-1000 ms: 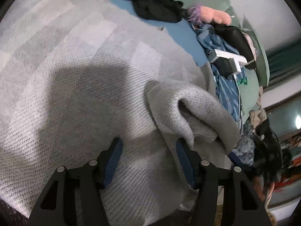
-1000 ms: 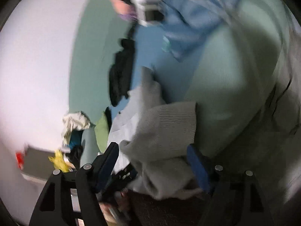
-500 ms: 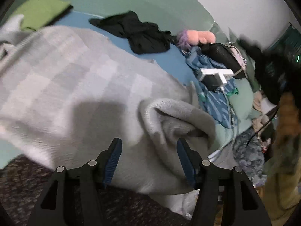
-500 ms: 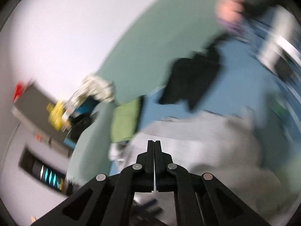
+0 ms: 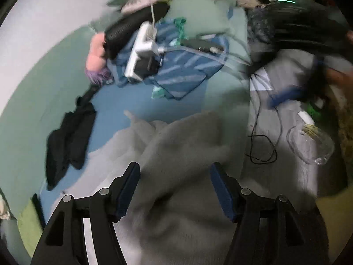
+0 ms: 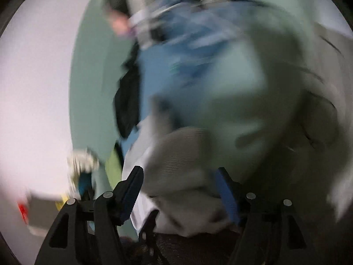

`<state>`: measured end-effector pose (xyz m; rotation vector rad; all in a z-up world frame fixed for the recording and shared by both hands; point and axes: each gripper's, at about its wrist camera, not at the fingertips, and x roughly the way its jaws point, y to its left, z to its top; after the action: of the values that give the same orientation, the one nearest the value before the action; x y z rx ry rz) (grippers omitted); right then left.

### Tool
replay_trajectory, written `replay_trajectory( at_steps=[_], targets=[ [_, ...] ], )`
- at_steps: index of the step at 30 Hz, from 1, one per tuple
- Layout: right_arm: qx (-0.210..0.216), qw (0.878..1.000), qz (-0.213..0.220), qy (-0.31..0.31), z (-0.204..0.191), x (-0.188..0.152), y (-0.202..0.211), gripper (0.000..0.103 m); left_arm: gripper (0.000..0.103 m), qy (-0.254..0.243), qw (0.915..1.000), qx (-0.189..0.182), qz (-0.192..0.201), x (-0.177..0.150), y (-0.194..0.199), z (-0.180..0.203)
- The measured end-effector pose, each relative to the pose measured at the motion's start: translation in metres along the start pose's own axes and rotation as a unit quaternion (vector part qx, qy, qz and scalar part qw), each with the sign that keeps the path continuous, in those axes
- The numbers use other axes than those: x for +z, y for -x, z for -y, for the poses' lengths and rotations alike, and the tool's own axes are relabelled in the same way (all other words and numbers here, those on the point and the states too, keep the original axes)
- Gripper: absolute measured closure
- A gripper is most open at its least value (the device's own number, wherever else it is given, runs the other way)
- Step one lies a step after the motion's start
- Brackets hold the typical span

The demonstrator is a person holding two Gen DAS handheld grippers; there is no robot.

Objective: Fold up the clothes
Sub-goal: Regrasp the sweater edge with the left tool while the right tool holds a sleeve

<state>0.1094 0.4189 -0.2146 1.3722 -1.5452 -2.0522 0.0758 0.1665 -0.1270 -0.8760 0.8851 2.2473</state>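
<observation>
Over the bed (image 5: 143,101) — my left tongs (image 5: 175,190) gaped wide above grey sweater (image 5: 181,145) | right tongs (image 6: 179,190) spread too, gripping nothing.

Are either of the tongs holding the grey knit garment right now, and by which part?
Nothing is held. Left tongs and right tongs are both open over the grey knit garment, with no fabric pinched.

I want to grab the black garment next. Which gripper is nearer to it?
Probably left. The black garment lies just off the left gripper, beside the grey sweater; from the right gripper it looks farther.
</observation>
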Motion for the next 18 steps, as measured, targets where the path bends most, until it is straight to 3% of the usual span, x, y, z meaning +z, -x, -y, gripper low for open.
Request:
replay_trajectory(
  at_steps=[1, 2, 3, 5, 7, 9, 10, 12, 13, 16, 18],
  targets=[
    [0.001, 1.000, 0.013, -0.027, 0.018, -0.002, 0.011, 0.030, 0.049, 0.071, 0.9974, -0.012, -0.001, 0.002, -0.004, -0.019],
    [0.001, 0.999, 0.021, -0.048, 0.032, -0.005, 0.019, 0.029, 0.078, 0.141, 0.9897, -0.024, -0.001, 0.003, -0.007, -0.037],
    [0.003, 0.998, 0.020, -0.056, 0.039, -0.007, 0.020, 0.028, 0.093, 0.210, 0.9771, -0.036, -0.001, 0.003, -0.009, -0.056],
    [0.004, 0.997, 0.016, -0.069, 0.050, -0.012, 0.021, 0.026, 0.097, 0.332, 0.9416, -0.053, 0.019, -0.032, 0.004, -0.105],
    [-0.002, 0.998, 0.001, -0.057, 0.042, -0.013, 0.009, 0.026, 0.098, 0.449, 0.8901, -0.069, 0.038, -0.067, 0.018, -0.153],
    [-0.006, 0.999, -0.015, -0.036, 0.029, -0.013, -0.006, 0.026, 0.098, 0.558, 0.8235, -0.082, 0.059, -0.103, 0.034, -0.201],
    [-0.012, 1.000, -0.019, -0.013, 0.016, -0.014, -0.014, 0.026, 0.098, 0.611, 0.7844, -0.070, 0.081, -0.142, 0.058, -0.223],
    [-0.024, 0.999, -0.026, 0.031, -0.008, -0.015, -0.030, 0.026, 0.098, 0.677, 0.7286, -0.026, 0.102, -0.204, 0.097, -0.248],
    [-0.029, 0.998, -0.029, 0.054, -0.020, -0.016, -0.038, 0.025, 0.099, 0.695, 0.7118, 0.014, 0.101, -0.234, 0.118, -0.254],
    [-0.046, 0.991, -0.040, 0.120, -0.057, -0.018, -0.062, 0.026, 0.099, 0.723, 0.6755, 0.134, 0.057, -0.308, 0.163, -0.250],
    [-0.057, 0.984, -0.047, 0.164, -0.081, -0.019, -0.078, 0.027, 0.099, 0.734, 0.6616, 0.154, 0.024, -0.337, 0.171, -0.238]
  ],
)
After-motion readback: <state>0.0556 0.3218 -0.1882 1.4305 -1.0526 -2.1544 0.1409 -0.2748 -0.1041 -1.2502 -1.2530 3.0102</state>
